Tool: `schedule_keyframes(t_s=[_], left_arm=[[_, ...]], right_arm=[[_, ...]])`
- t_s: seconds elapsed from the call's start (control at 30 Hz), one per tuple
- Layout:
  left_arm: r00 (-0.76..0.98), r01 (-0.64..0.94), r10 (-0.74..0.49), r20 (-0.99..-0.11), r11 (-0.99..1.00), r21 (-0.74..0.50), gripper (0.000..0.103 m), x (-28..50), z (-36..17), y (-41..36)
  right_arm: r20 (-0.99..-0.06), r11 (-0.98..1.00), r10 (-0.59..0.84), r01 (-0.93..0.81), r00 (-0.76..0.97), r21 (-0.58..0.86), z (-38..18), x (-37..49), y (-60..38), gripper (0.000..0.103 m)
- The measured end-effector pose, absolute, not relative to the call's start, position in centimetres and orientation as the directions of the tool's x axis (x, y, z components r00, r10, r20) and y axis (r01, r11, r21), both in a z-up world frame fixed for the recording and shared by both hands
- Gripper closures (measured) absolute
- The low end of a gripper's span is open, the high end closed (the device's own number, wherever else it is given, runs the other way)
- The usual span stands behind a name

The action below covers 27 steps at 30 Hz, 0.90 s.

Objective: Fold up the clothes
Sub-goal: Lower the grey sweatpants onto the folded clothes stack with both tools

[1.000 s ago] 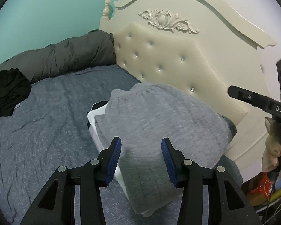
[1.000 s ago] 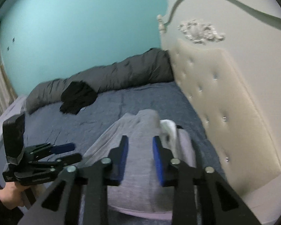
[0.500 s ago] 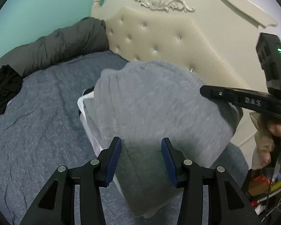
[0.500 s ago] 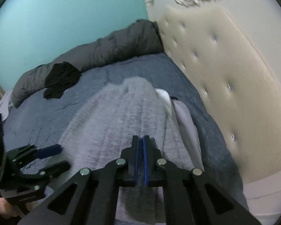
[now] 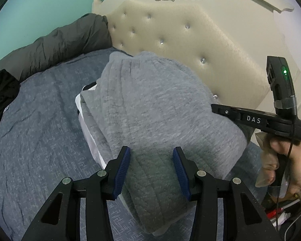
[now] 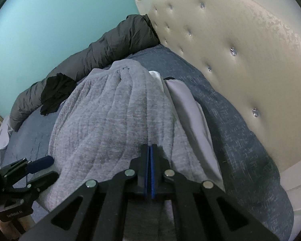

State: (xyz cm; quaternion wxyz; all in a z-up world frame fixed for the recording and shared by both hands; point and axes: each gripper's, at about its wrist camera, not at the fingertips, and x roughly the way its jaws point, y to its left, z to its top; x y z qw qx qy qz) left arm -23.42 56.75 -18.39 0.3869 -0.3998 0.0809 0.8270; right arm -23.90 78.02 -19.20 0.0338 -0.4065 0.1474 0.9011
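The grey garment [image 5: 150,108] covered most of the white pile [image 5: 84,118] under it, so only edges showed. Its near end ran off the bottom edge in the right wrist view. Beside it, the right gripper [image 6: 149,156] hid its fingertips' hold.

Both wrist views look forward, close over the grey garment [image 5: 156,108] — sharing bed [image 6: 240,124] and headboard [image 5: 190,46].

Bed with blue-grey heathered sheet [image 5: 36,136] and cream tufted headboard [image 5: 180,40]. Lying directly on it: dark grey rolled duvet [image 5: 56,42] along the far edge, crumpled black garment [image 5: 1,94] beside that, and stack of folded clothes [image 5: 150,108] near the headboard.
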Motion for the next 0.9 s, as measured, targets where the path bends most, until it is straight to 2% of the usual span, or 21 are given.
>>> schedule_keyframes(t_s=[0.07, 0.27, 0.47, 0.9], left_arm=[[-0.382, -0.703, 0.571, -0.727, -0.690, -0.172, 0.055, -23.3, -18.6, 56.8], [-0.396, -0.701, 0.562, -0.726, -0.696, -0.156, 0.056, -23.1, -17.7, 56.6], [-0.401, -0.697, 0.570, -0.717, -0.698, -0.165, 0.056, -22.8, -17.0, 56.2], [-0.378, -0.708, 0.582, -0.720, -0.683, -0.180, 0.056, -23.2, -17.2, 56.4]], right_arm=[[-0.756, -0.959, -0.051, -0.179, -0.653, 0.219, -18.3, -24.4, 77.8, 0.103], [-0.683, -0.959, -0.060, -0.148, -0.728, 0.242, -14.4, -23.2, 76.8, 0.103], [-0.671, -0.969, -0.078, -0.104, -0.737, 0.226, -13.1, -24.1, 74.7, 0.103], [-0.821, -0.953, -0.043, -0.223, -0.569, 0.204, -17.3, -31.0, 76.2, 0.103]])
